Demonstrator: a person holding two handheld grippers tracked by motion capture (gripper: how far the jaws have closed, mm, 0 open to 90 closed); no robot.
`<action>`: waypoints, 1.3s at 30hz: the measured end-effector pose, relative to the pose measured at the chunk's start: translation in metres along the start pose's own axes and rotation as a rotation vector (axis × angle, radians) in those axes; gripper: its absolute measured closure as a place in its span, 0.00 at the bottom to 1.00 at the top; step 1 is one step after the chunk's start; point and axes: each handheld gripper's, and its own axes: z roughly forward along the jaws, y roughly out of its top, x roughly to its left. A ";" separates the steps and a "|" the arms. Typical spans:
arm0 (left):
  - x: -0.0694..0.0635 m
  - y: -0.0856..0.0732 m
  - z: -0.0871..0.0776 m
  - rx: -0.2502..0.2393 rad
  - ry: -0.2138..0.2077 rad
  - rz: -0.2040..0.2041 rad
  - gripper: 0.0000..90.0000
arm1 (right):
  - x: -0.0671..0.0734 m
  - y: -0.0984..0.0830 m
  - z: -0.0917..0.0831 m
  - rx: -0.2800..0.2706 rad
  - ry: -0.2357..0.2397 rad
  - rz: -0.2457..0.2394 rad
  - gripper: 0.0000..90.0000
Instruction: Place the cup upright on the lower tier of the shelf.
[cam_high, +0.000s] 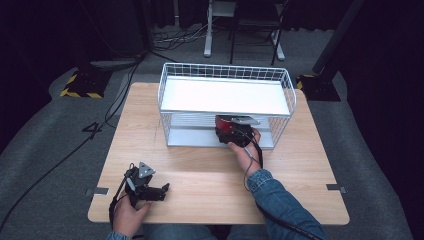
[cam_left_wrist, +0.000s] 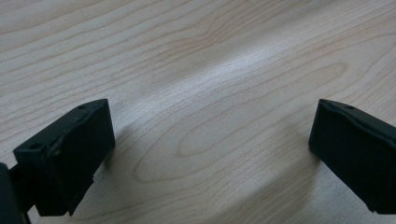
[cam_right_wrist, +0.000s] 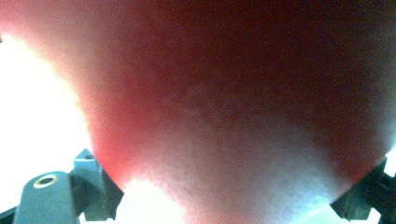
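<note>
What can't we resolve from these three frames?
- Red object: right gripper view, too close and blurred to identify; in the high view the right gripper and wire rack shelf cover most of it.
- Right gripper's grip: jaw tips hidden behind the red object.
- Rack's lower shelf rear: high view, hidden under the top shelf.
- Left gripper: open over bare table.

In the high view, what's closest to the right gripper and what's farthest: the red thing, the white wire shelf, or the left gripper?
1. The red thing: right at the right gripper, on the lower level of the shelf.
2. The white wire shelf: around and above it, at the table's far side.
3. The left gripper: farthest, at the near left of the table.
</note>
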 end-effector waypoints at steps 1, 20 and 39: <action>0.000 0.000 0.000 0.000 0.000 0.000 0.01 | 0.000 0.000 0.001 0.002 0.000 -0.001 0.18; 0.000 0.000 0.000 0.000 0.000 0.000 0.01 | -0.007 -0.002 0.004 -0.001 0.038 -0.010 0.17; 0.000 0.001 0.001 -0.003 -0.003 0.005 0.00 | -0.010 -0.010 -0.014 0.068 0.080 -0.037 0.17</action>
